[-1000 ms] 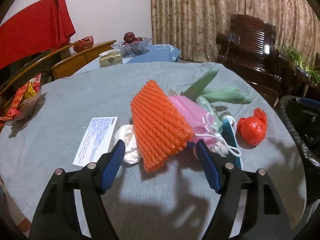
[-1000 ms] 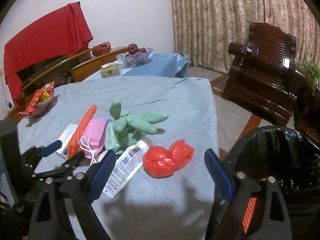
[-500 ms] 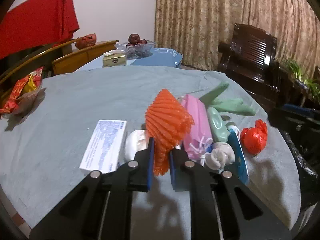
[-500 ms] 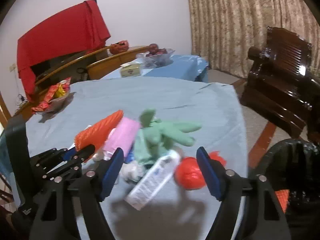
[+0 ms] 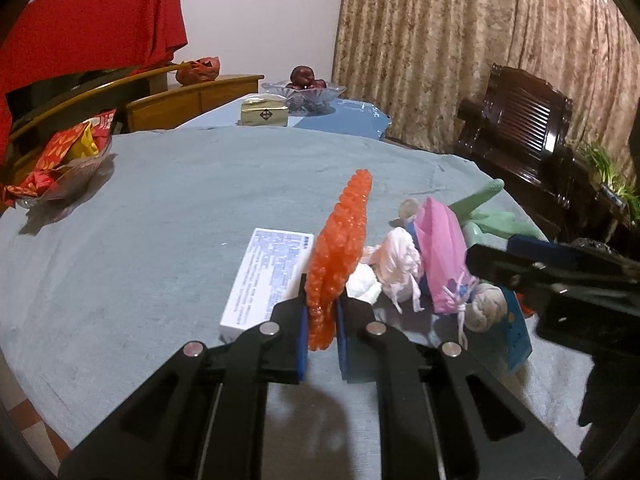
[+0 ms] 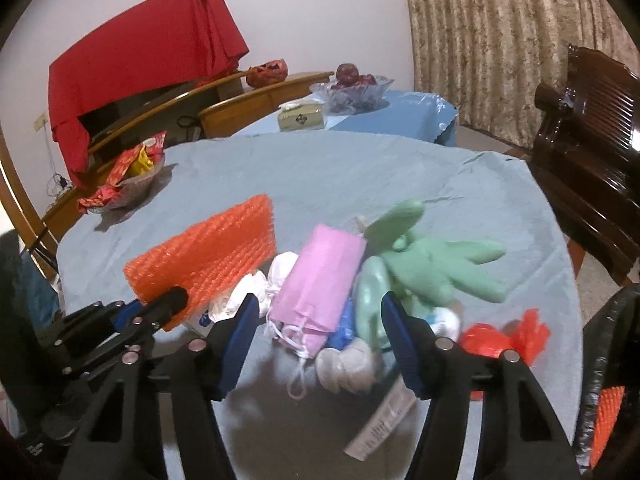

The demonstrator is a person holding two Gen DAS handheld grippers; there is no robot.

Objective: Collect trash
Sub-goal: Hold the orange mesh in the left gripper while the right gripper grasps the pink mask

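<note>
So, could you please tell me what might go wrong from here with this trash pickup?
The left claw pinches only the lower edge of the orange bubble-wrap sheet, so it may slip free on the way to the bin. The right claw, which has just been closing, straddles the pink drawstring pouch and green rubber glove, and could grab both or drag neighbouring scraps.

No word, brand or number comes out clearly here. The white box on the tablecloth is covered in fine blue print, too small to read. The tissue box on the far table carries a dark diamond emblem, and its characters cannot be made out. The red snack packets in the dish at the left show pale markings, nothing legible. In the right wrist view, the white tube near the bottom has a blurred label, unreadable too.
</note>
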